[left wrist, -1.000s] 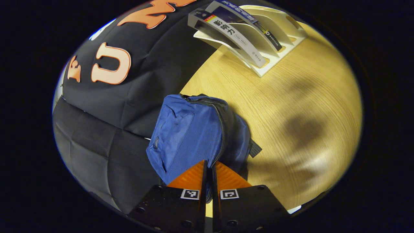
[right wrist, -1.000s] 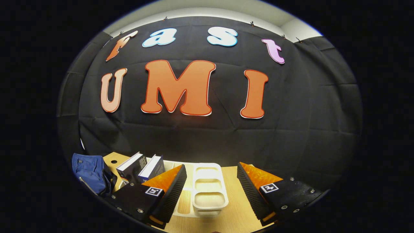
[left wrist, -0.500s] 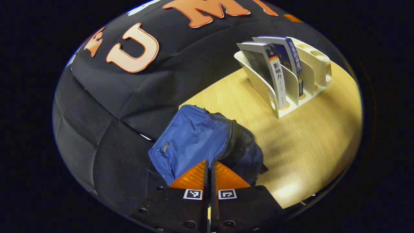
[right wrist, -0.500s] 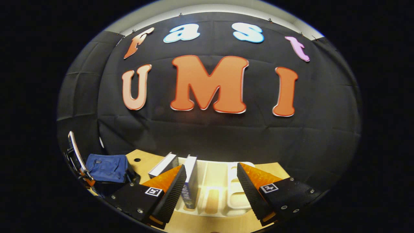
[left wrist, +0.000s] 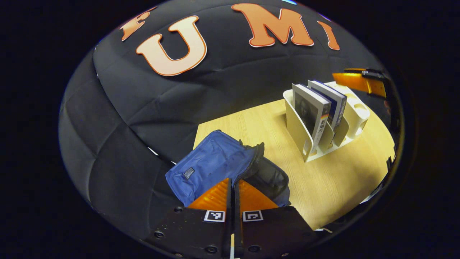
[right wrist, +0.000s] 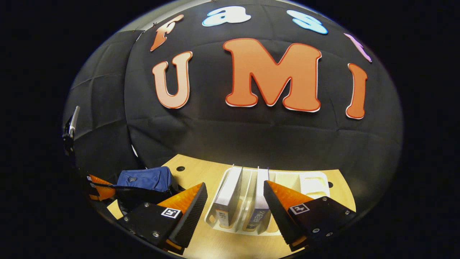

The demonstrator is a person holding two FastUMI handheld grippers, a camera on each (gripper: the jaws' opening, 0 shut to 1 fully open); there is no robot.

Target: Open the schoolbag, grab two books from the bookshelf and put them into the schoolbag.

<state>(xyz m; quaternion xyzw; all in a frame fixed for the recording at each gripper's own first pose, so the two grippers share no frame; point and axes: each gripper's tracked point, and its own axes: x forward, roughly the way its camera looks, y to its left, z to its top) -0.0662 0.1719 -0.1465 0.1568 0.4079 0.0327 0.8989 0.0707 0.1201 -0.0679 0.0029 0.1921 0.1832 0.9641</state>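
A: Left gripper?

B: Fingers pressed together with almost no gap, right at the zip line of the schoolbag. They probably pinch the zipper pull, but the pull itself is hidden, so that is a guess. The bag's mouth gapes a little beside them, dark lining visible.

A: Why hold it there?

B: Likely to keep the opening spread and the bag steady while the other hand fetches books.

A: Where does the bag sit?

B: On the wooden surface, at the edge nearest the booth's wall, lying on its side. In the right gripper view it is off toward the left edge, with the left gripper's tips touching it.

A: Right gripper?

B: Fingers wide apart, nothing between them but air. They hang above and in front of the bookshelf, roughly framing the two books.

A: Books?

B: First book and second book stand upright in neighbouring slots of the shelf, spines up, apart from each other. Upright slots leave the top edges free to pinch. Neither is in the bag yet.

A: Stage?

B: Bag seems open; judged as the approach for the first book.
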